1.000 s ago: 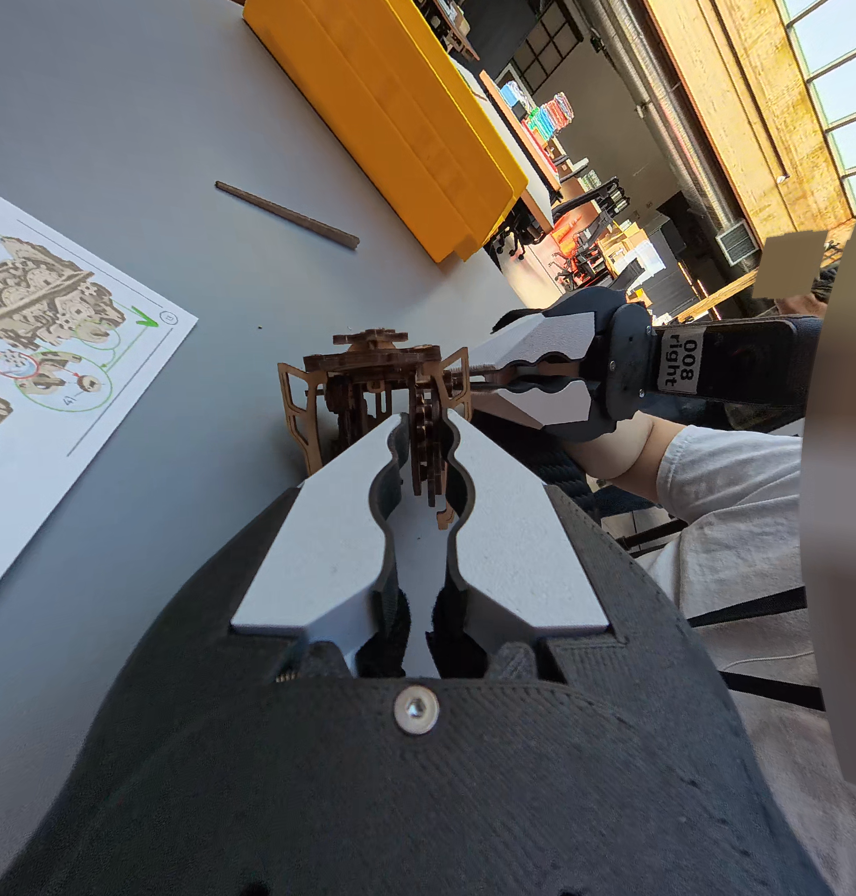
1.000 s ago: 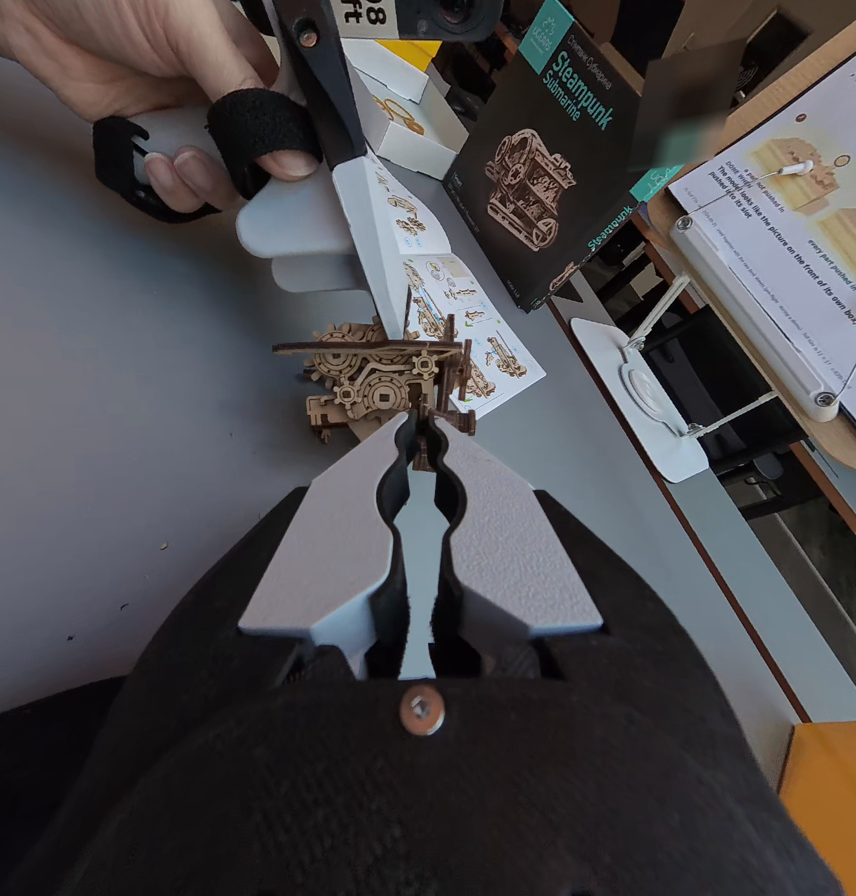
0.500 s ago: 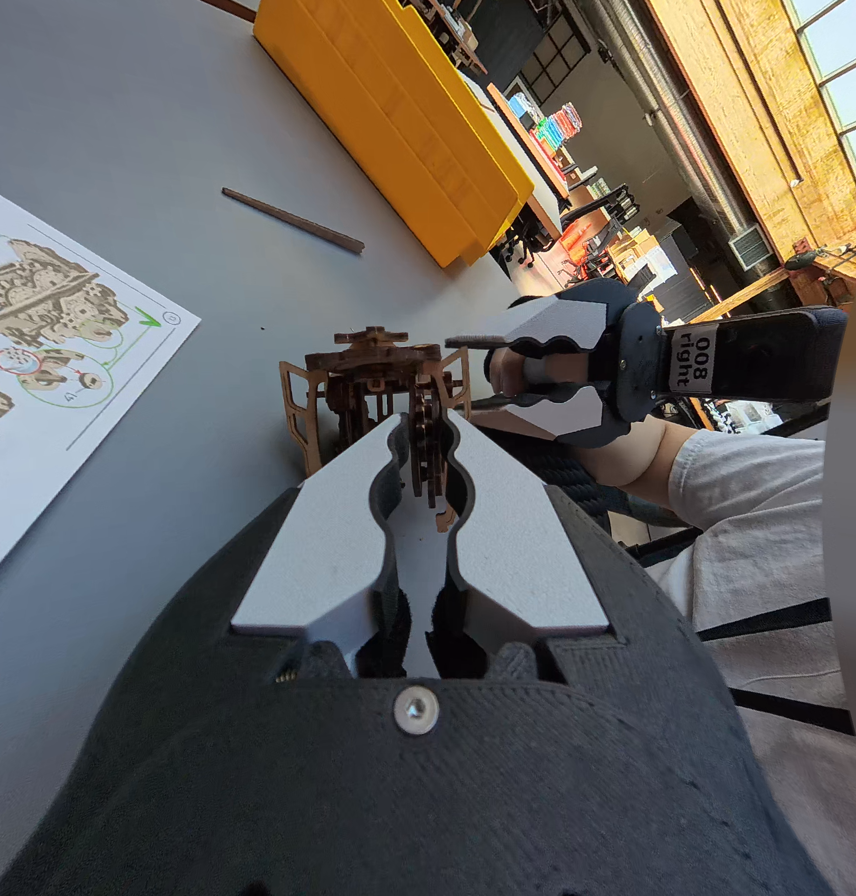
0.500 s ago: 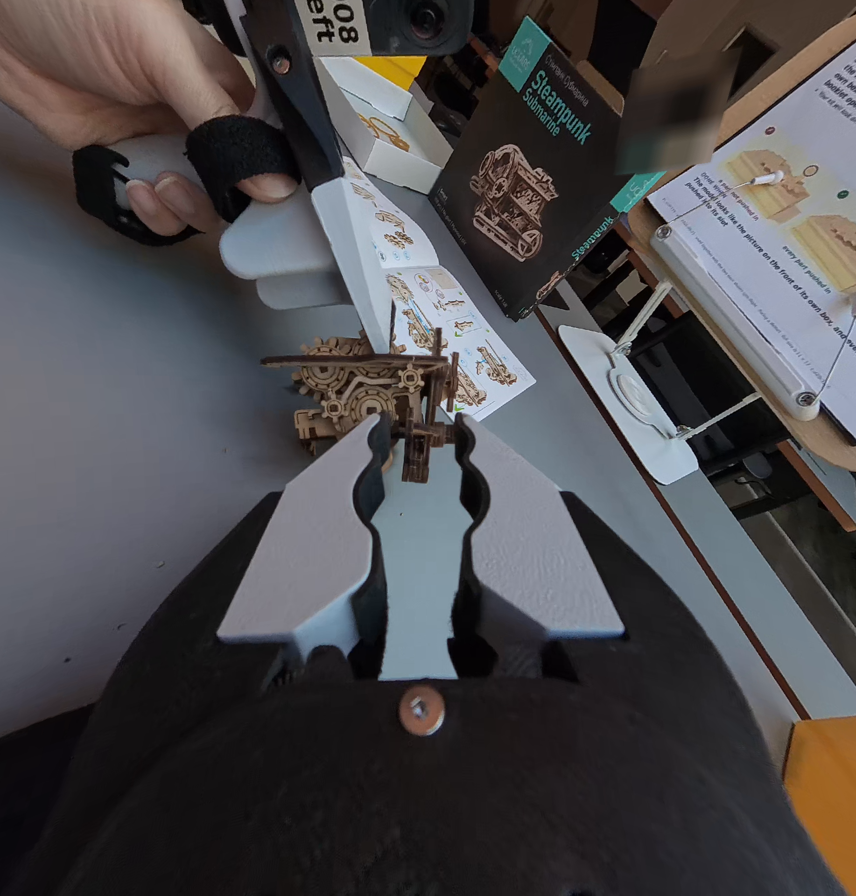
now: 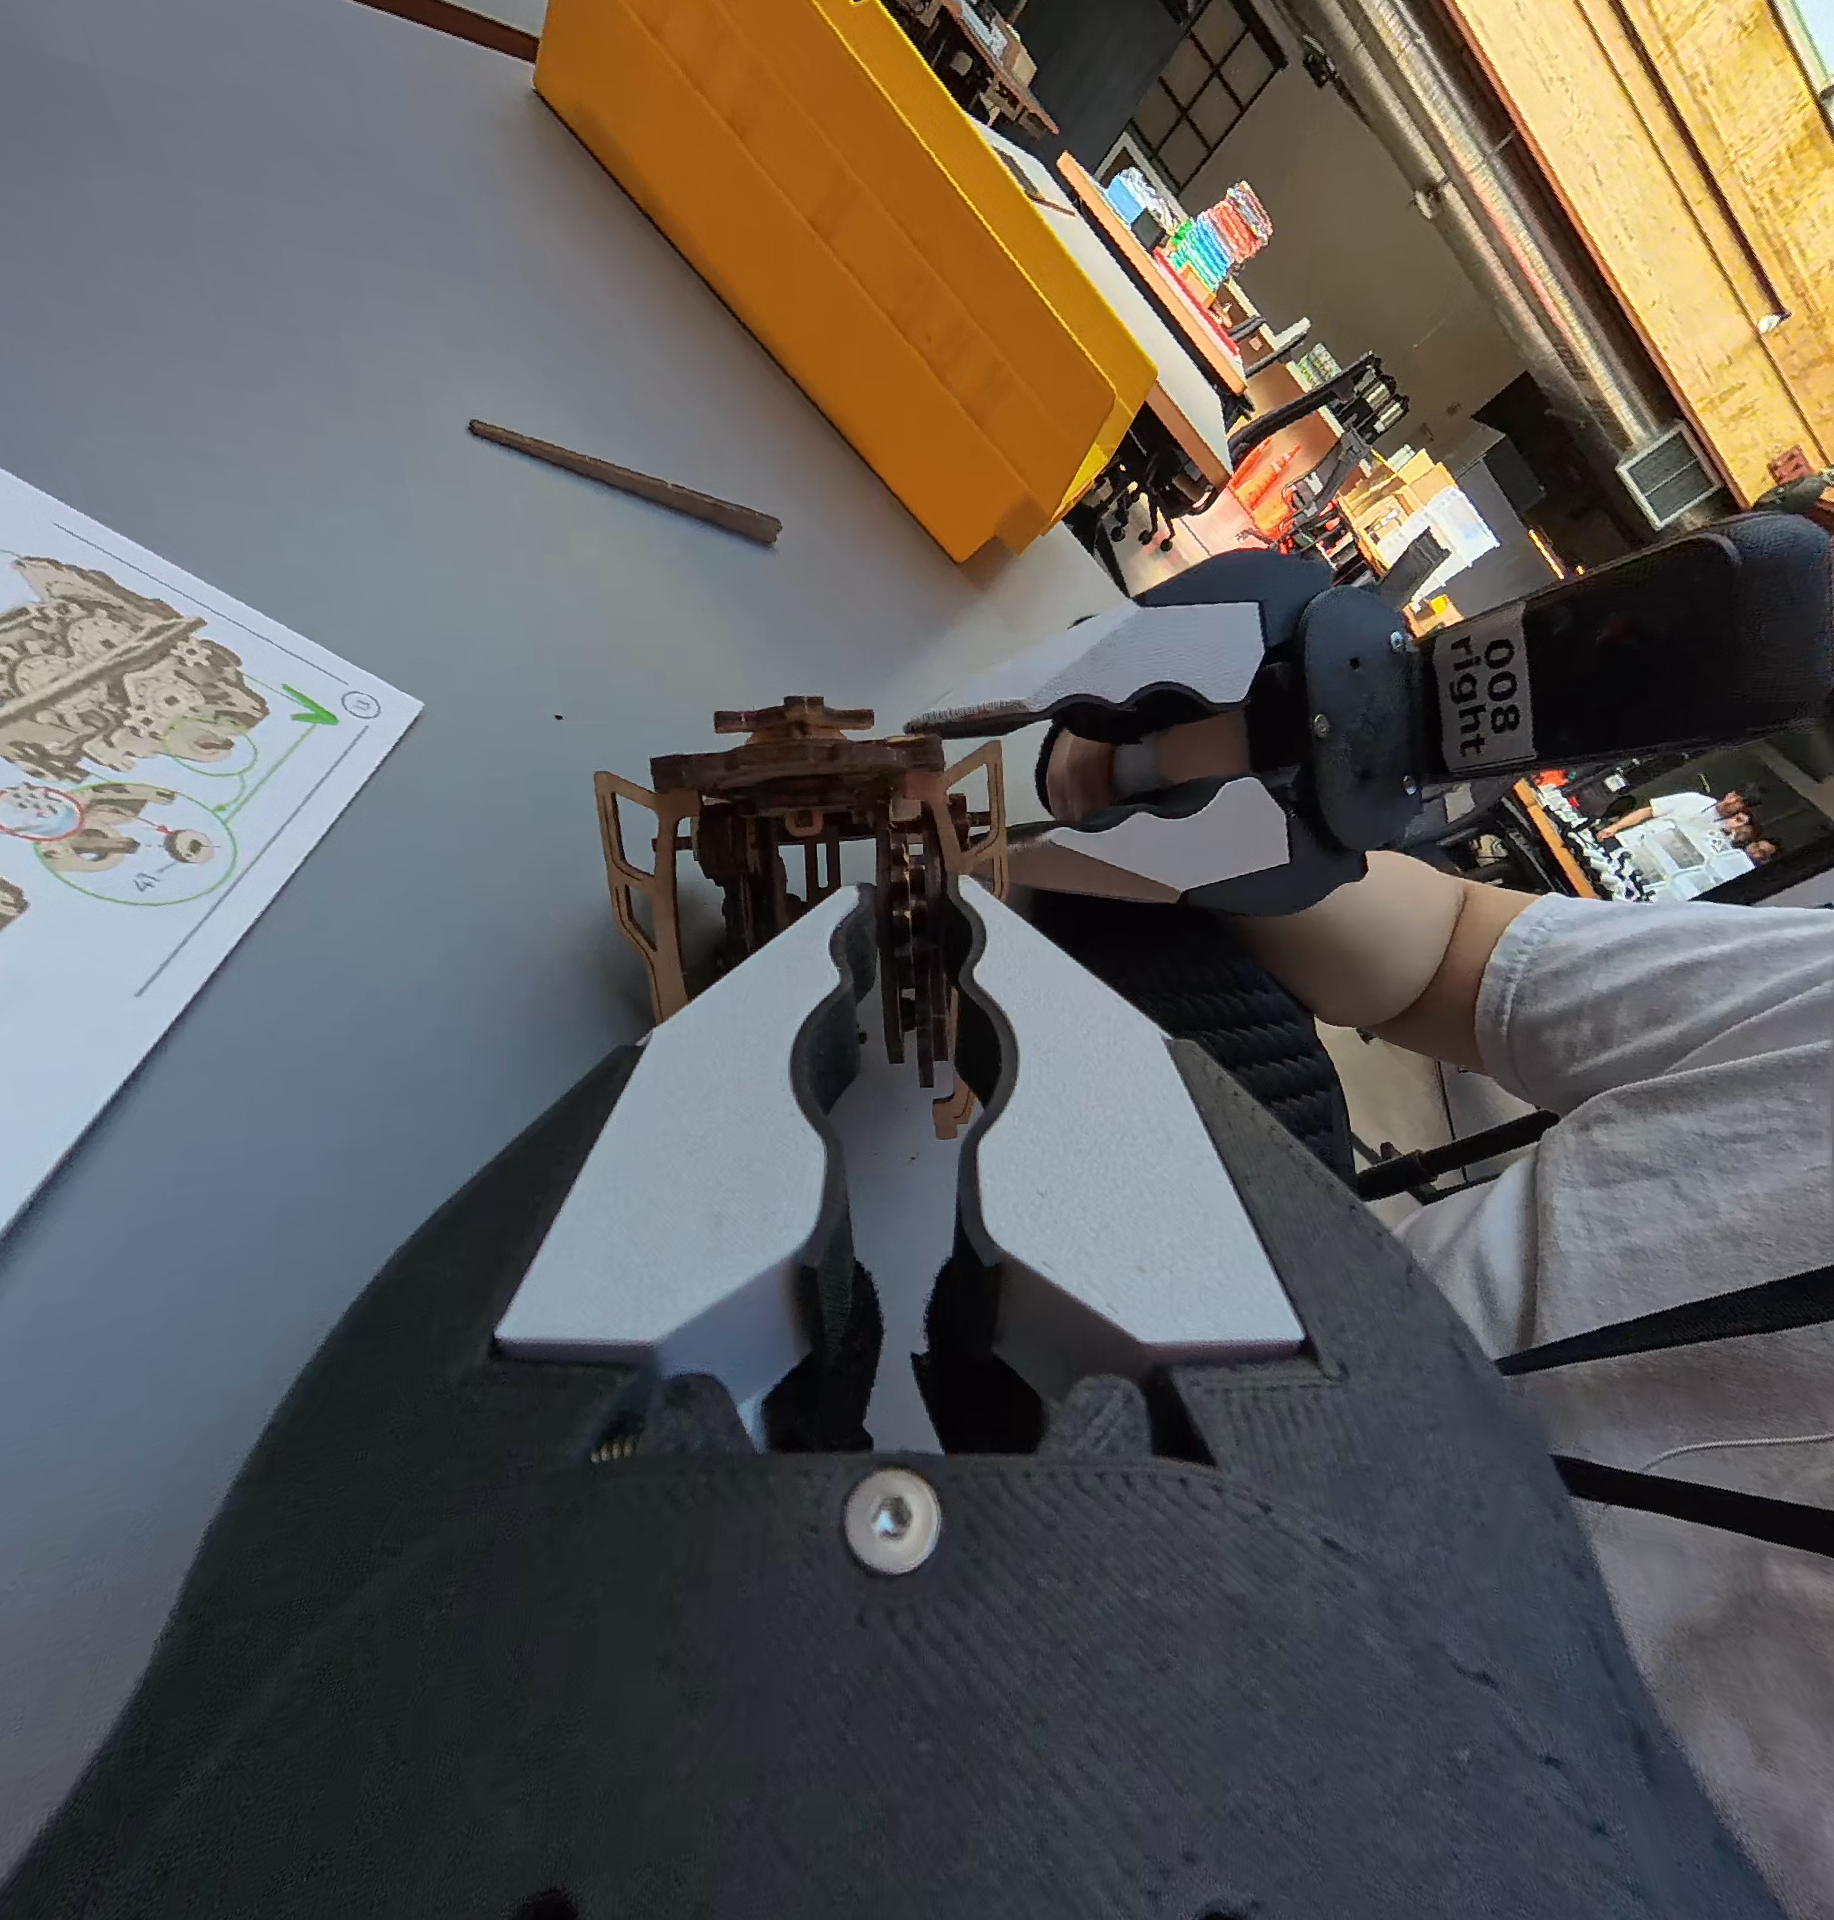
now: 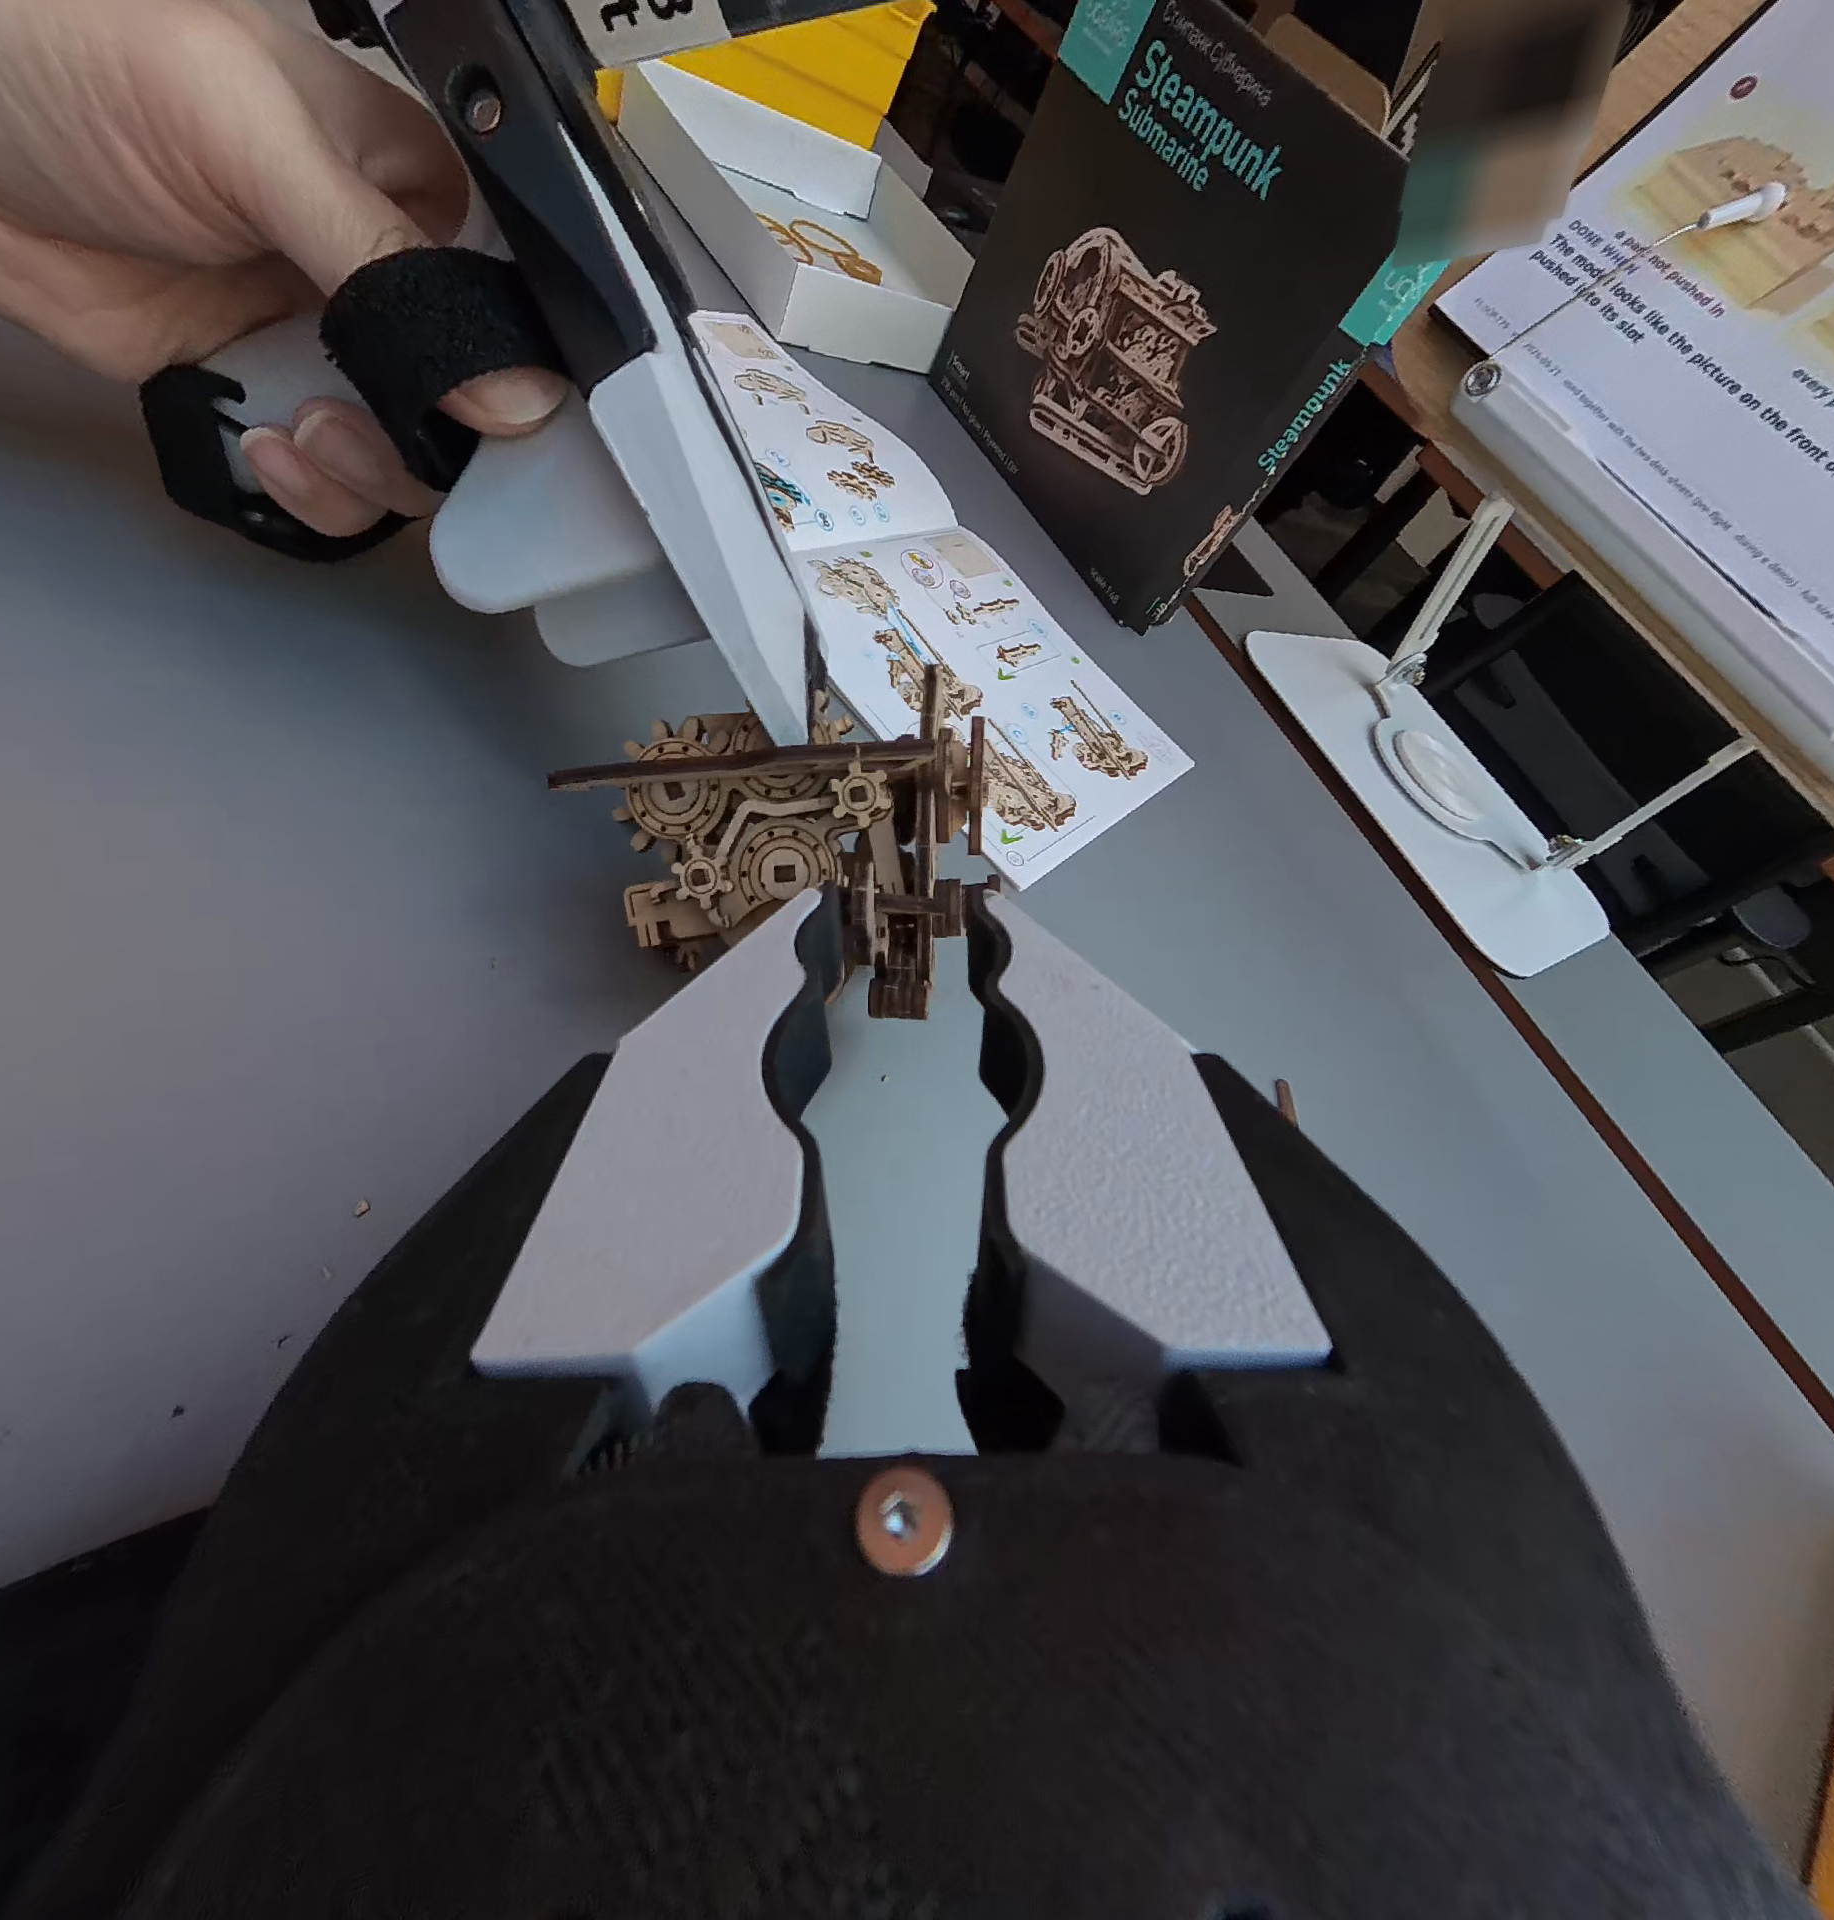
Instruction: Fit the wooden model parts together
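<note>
While my left gripper (image 5: pixel 908 925) clamps the model (image 5: pixel 788 821) by its gear edge to steady it on the table (image 5: pixel 269 312), my right gripper (image 6: pixel 897 914) sits spread apart around the model's end piece, touching nothing, free for the next part.

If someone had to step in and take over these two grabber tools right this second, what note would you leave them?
Left gripper: shut on the wooden model, pinching its gear edge and steadying it on the grey table.
Right gripper: open, its fingers either side of a small dark part on the model's end, not clamping it.
Nearby: instruction sheet, loose wooden stick, kit box.
Done: model partly built.
Left: probably more parts to fit; check the sheet.
</note>
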Available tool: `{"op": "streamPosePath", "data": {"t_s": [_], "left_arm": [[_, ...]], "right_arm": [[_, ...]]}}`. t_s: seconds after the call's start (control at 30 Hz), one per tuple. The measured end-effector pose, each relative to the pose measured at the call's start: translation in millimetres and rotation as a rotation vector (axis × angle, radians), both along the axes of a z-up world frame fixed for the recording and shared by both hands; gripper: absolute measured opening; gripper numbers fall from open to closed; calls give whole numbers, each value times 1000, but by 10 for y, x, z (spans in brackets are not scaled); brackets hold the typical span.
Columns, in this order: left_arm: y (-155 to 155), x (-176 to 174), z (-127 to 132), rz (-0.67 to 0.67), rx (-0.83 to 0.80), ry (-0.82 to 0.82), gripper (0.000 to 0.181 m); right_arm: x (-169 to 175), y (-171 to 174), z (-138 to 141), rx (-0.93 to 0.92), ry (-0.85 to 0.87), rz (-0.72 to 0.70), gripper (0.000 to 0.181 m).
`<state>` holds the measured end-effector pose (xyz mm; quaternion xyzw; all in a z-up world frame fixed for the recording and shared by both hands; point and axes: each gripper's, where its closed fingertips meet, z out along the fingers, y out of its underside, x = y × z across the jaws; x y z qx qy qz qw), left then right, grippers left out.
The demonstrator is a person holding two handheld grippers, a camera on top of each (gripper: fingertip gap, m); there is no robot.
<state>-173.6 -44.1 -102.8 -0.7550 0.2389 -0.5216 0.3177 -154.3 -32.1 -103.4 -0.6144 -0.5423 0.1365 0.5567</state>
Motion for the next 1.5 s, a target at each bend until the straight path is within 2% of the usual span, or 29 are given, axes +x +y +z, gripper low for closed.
{"op": "streamPosePath", "data": {"t_s": [0.17, 0.3, 0.43, 0.6, 0.8, 0.9, 1.17, 1.5], "left_arm": [[-43, 11, -9, -32, 54, 50, 10], [-31, 11, -8, -22, 70, 61, 10], [-14, 0, -4, -3, 38, 35, 10], [-23, 15, 8, -11, 5, 1, 10], [-91, 45, -9, -62, 8, 27, 10], [-136, 53, -9, -92, 47, 77, 10], [-196, 90, -45, -120, 157, 239, 10], [-168, 52, 8, -81, 161, 249, 10]], "right_arm": [[-13, -55, -29, -13, -4, 59, 18], [-7, -38, -40, -8, -28, 47, 17], [-12, -31, -35, 65, -62, 45, 13], [-6, -14, 41, 78, -21, 41, 14], [-2, -143, 16, 424, -234, 158, 11], [-4, -195, 2, 447, -273, 181, 10], [37, -244, -144, 507, -509, 204, 11], [17, -242, -137, 486, -532, 131, 10]]}}
